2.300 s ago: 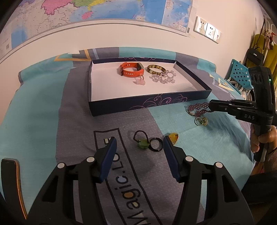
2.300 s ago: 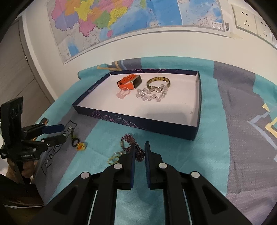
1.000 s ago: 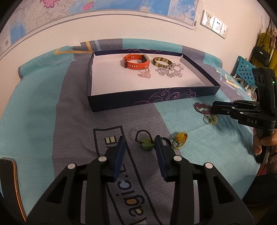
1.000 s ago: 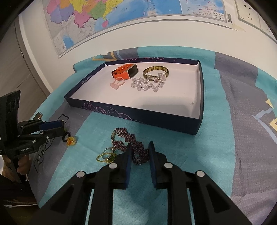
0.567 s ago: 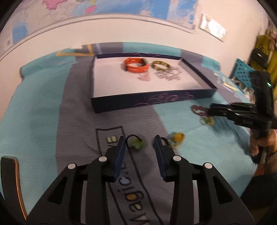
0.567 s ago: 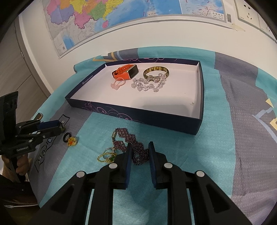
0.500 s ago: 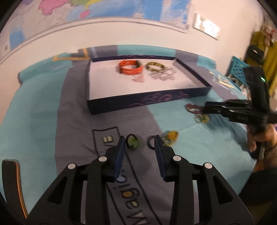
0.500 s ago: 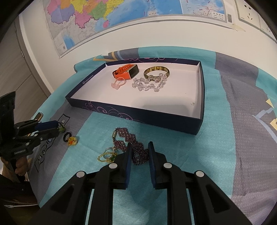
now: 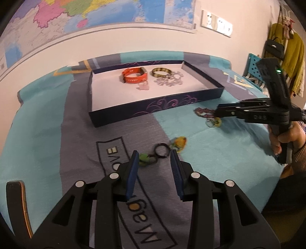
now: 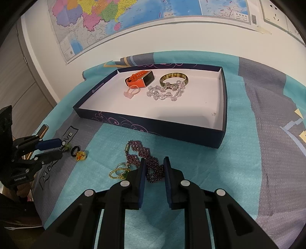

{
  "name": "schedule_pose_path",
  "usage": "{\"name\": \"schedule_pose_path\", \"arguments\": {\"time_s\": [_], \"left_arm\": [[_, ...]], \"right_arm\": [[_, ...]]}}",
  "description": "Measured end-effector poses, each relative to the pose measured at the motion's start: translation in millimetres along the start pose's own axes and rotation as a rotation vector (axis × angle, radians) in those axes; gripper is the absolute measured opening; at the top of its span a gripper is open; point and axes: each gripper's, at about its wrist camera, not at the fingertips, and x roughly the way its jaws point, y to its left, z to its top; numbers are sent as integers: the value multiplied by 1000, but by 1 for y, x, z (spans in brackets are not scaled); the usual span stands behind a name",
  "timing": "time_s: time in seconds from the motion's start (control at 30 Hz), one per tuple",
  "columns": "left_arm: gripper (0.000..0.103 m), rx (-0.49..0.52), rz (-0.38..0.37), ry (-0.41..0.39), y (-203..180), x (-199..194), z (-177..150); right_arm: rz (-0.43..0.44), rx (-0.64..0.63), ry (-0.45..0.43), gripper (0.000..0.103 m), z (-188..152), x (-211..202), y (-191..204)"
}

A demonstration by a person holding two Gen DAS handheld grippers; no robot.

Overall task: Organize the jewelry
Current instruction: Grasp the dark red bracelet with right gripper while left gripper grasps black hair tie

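Note:
A navy tray with a white floor holds an orange watch, a mottled bangle, a clear bead bracelet and a pink ring. My left gripper is open over the cloth, its fingers either side of a green charm on a black cord and a black ring. A yellow charm lies just beyond. My right gripper is open around the near end of a purple beaded bracelet. A gold and green ring cluster lies to its left.
A teal and grey printed cloth covers the table. A wall with a map stands behind the tray. A blue chair and hanging clothes are at the right.
My left gripper closed partway, then swung left and back, and the green charm and black ring now sit between its fingers. My right gripper opened slightly and moved over the purple bracelet.

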Motion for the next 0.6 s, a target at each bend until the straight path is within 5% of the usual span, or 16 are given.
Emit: {"name": "schedule_pose_path", "arguments": {"time_s": [0.33,0.6], "left_arm": [[25,-74,146,44,22,17,4],[28,-38,24,-51,15,-12,5]], "right_arm": [[8,3,0,17,0,0,0],[4,0,0,16,0,0,0]]}}
